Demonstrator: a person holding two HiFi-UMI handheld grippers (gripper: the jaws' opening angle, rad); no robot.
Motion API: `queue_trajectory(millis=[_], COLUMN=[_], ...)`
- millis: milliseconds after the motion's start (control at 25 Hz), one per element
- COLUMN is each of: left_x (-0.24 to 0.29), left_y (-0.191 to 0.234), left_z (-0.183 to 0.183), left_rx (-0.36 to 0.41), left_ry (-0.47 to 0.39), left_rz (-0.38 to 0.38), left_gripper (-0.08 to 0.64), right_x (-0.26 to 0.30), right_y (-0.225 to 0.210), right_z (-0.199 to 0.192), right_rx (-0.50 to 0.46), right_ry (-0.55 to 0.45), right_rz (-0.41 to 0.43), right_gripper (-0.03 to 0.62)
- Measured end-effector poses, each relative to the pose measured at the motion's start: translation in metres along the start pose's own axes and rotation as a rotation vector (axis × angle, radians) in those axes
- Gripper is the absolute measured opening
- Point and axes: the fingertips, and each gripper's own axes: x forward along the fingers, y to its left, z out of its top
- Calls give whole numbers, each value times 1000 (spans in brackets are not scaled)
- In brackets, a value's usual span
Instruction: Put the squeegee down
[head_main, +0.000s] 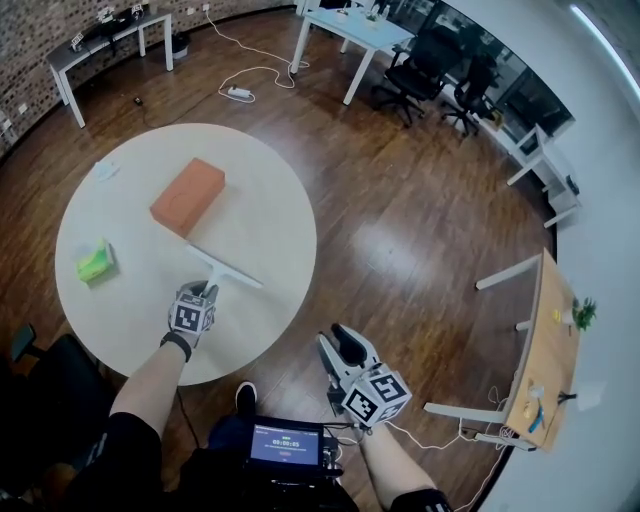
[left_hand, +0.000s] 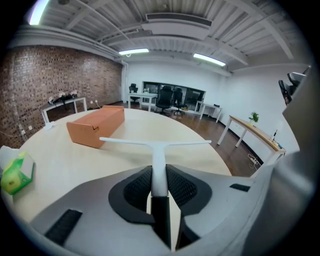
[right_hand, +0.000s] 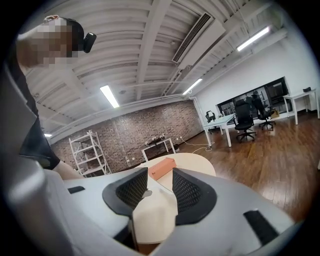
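My left gripper (head_main: 203, 293) is shut on the handle of a white T-shaped squeegee (head_main: 225, 267) over the near part of the round white table (head_main: 120, 320). In the left gripper view the handle of the squeegee (left_hand: 158, 150) runs out from between the pads of the left gripper (left_hand: 159, 184), with the blade crosswise ahead. Whether the blade touches the tabletop I cannot tell. My right gripper (head_main: 338, 350) hangs off the table over the wooden floor; in its own view the right gripper (right_hand: 156, 187) is open with nothing between its pads.
An orange box (head_main: 188, 195) lies beyond the blade, seen as the box (left_hand: 97, 125) ahead-left. A green packet (head_main: 96, 262) sits at the table's left. White desks and black office chairs (head_main: 425, 65) stand far off; a wooden desk (head_main: 550, 340) is at the right.
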Motion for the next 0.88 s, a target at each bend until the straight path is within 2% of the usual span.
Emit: queue_trajectory(millis=[400, 600, 880], left_x=[37, 54, 50], left_y=[18, 15, 14], left_z=[-16, -22, -18], left_rx=[-18, 8, -2], left_ry=[105, 102, 126], left_rz=[32, 0, 25], left_gripper=[83, 83, 83], right_x=[31, 38, 41], right_y=[-2, -1, -3], right_z=[6, 5, 3], right_rx=[12, 12, 17], right_ry=[-10, -8, -3], right_rz=[-6, -6, -8], right_gripper=[179, 179, 179])
